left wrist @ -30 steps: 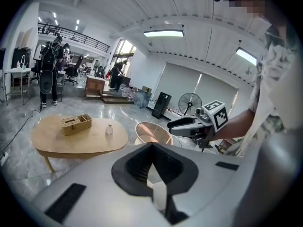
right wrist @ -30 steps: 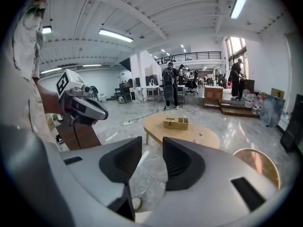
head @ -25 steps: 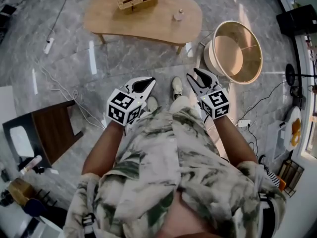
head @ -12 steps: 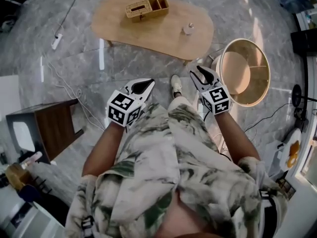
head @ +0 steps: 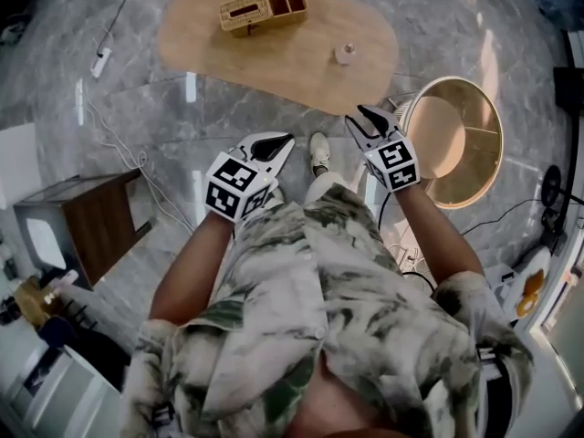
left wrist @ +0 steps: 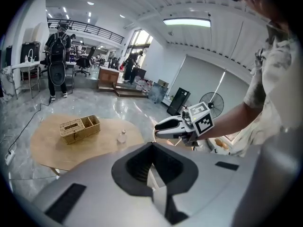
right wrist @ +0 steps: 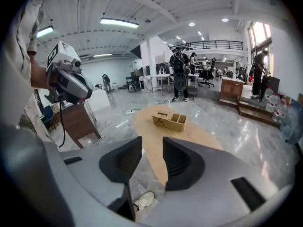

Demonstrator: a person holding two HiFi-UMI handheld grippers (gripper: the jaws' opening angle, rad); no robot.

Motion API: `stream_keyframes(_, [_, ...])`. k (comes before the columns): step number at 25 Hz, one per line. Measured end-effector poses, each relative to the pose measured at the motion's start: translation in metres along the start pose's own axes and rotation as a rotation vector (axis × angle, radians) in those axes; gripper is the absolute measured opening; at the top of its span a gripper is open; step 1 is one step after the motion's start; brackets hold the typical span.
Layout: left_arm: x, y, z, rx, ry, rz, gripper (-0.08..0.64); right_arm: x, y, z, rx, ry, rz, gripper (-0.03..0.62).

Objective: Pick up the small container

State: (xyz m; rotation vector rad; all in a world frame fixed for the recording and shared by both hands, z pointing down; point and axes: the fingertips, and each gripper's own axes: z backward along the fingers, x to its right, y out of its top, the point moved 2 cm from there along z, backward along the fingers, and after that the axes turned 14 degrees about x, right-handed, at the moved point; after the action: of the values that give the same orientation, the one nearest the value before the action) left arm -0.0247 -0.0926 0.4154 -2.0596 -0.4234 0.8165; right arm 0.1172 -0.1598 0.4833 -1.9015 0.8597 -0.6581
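Observation:
The small container (head: 345, 54), a little pale jar with a knob lid, stands on the right part of the low wooden table (head: 283, 57); it also shows in the left gripper view (left wrist: 122, 136). My left gripper (head: 276, 144) hangs over the floor short of the table, its jaws shut on nothing (left wrist: 152, 145). The right gripper (head: 363, 117) is near the table's front edge, below the container and apart from it. A plain gap stands between its jaws (right wrist: 152, 145), with nothing in it. The right gripper view does not show the container.
A wicker organizer box (head: 263, 7) sits at the table's far left. A round wooden tub (head: 453, 135) stands on the floor right of the table. A dark side table (head: 78, 231) is at the left, with a power strip (head: 100, 60) and cables on the floor. People stand far behind (left wrist: 57, 63).
The person has stepped toward the table, so the table and tub lie closer. Both grippers sit a little higher in the head view. The jaws look unchanged.

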Motion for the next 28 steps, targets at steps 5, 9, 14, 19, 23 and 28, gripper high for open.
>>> stream_keyframes(5, [-0.015, 0.000, -0.046, -0.040, 0.007, 0.019, 0.021, 0.052, -0.033, -0.037, -0.039, 0.006, -0.011, 0.156])
stream_keyframes(9, [-0.023, 0.001, -0.074, -0.064, 0.019, 0.040, 0.021, 0.089, -0.052, -0.061, -0.070, 0.009, -0.008, 0.158])
stream_keyframes(14, [-0.039, -0.004, -0.107, -0.087, 0.032, 0.070, 0.021, 0.136, -0.082, -0.097, -0.110, 0.008, -0.004, 0.160])
stream_keyframes(19, [-0.052, -0.010, -0.134, -0.103, 0.040, 0.102, 0.021, 0.174, -0.115, -0.131, -0.155, 0.006, -0.004, 0.173])
stream_keyframes(23, [-0.064, -0.014, -0.150, -0.114, 0.049, 0.119, 0.021, 0.197, -0.142, -0.157, -0.184, -0.013, -0.015, 0.186])
stream_keyframes(28, [-0.072, -0.021, -0.166, -0.117, 0.055, 0.149, 0.021, 0.216, -0.166, -0.186, -0.199, -0.036, -0.041, 0.200])
